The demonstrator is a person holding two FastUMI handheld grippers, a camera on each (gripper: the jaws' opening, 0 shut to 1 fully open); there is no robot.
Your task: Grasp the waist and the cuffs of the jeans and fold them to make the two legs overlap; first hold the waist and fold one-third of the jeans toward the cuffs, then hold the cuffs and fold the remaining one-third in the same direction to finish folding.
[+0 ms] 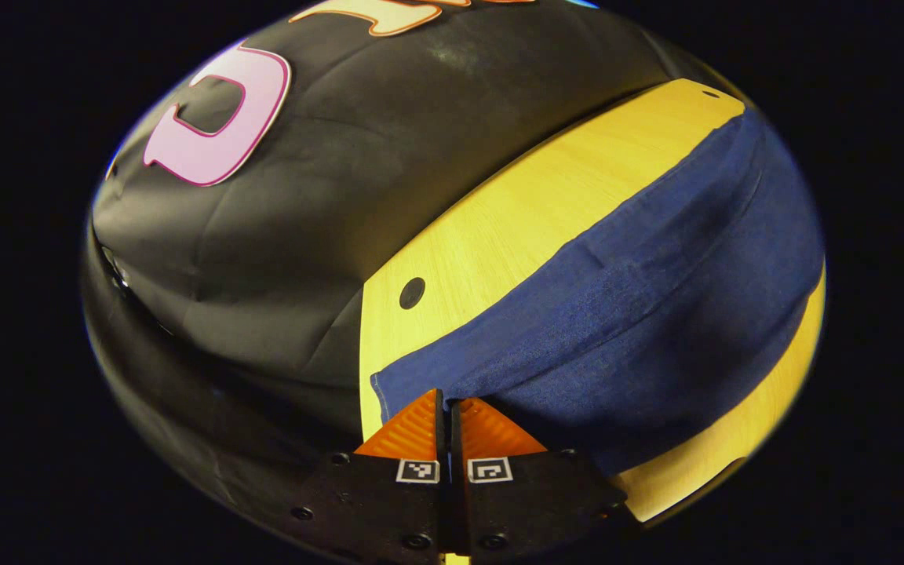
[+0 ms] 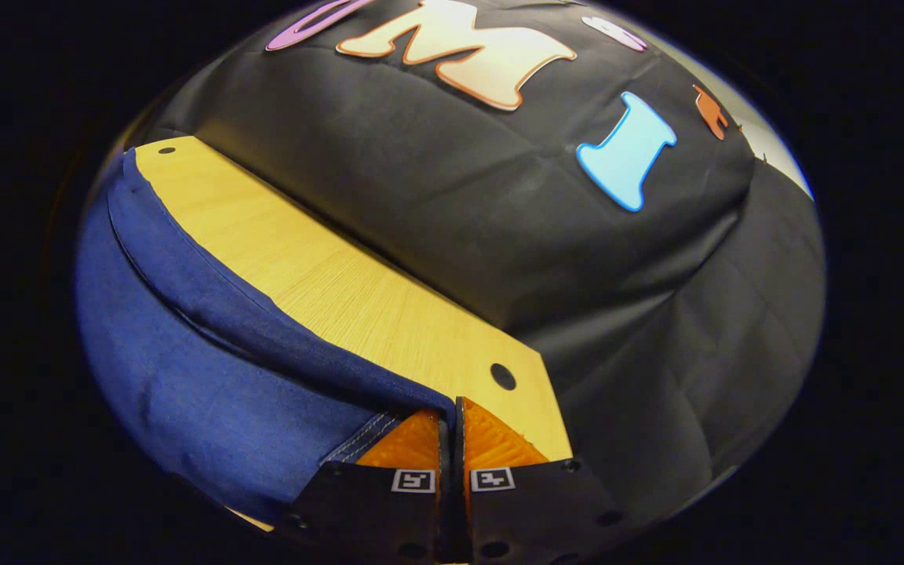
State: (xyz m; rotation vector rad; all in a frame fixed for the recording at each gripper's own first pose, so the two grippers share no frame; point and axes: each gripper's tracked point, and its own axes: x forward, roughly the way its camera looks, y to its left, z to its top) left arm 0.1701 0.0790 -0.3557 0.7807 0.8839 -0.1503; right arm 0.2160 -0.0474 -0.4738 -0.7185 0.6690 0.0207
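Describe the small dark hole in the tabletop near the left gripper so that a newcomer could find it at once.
Start at the yellow wooden table before the black cloth wall. Follow its end edge down toward the left gripper, which pinches the jeans. The hole lies just above the denim's corner: a round black dot, the one dark mark on that bare wood.

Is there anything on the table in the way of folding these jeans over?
Nothing visible. Both grippers, left gripper and right gripper, sit closed at the edges of the jeans, and the table beside the denim is bare wood up to the wall.
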